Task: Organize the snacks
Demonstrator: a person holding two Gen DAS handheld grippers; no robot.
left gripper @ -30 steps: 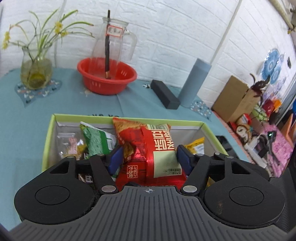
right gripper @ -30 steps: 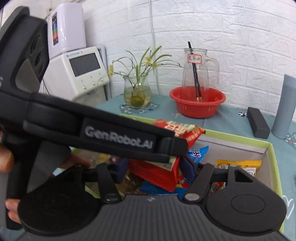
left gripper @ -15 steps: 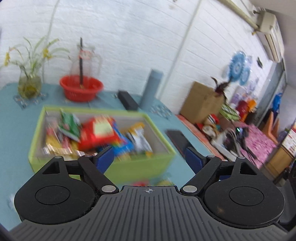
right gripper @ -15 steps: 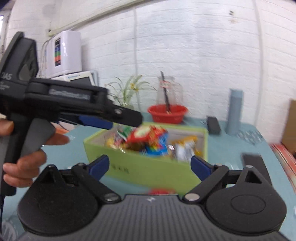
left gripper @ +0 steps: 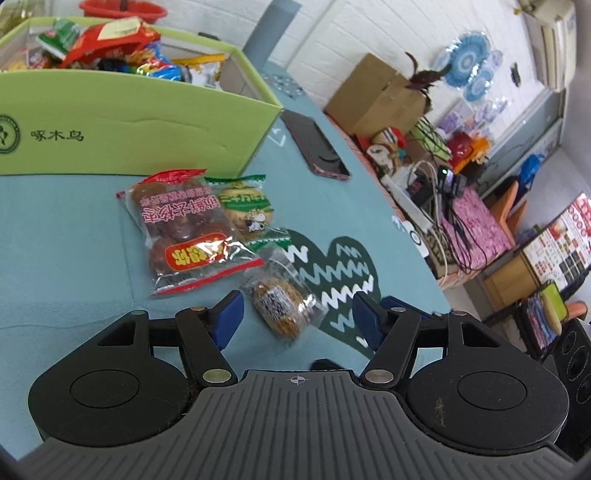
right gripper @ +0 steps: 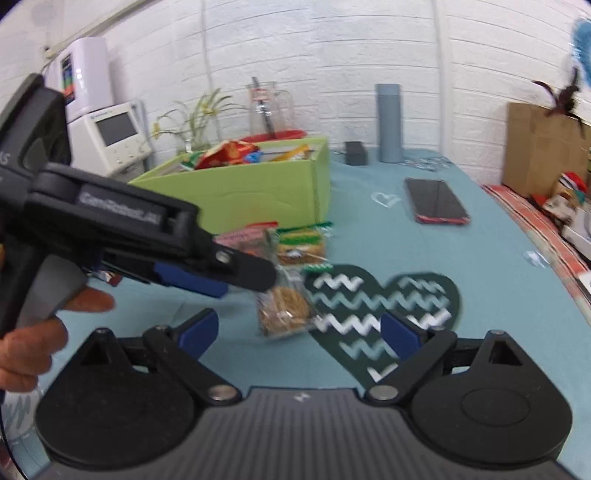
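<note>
Green box [left gripper: 129, 122]: heaped with snack packets, behind the loose ones.
Loose snacks: red-labelled packet [left gripper: 184, 232], green-trimmed biscuit packet [left gripper: 247, 210], clear-wrapped cookie [left gripper: 282, 302] on the teal tablecloth [left gripper: 62, 229].
Left gripper [left gripper: 297, 319]: tilted down, jaws just narrowing, cookie between them, untouched.
Right gripper [right gripper: 299, 332]: tilted down, jaws wide, empty.

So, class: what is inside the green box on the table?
The green box holds a heap of snack packets: a red packet on top, a green one, and yellow and blue wrappers beside them. Whatever lies lower down is hidden by the near wall and the pile.
</note>
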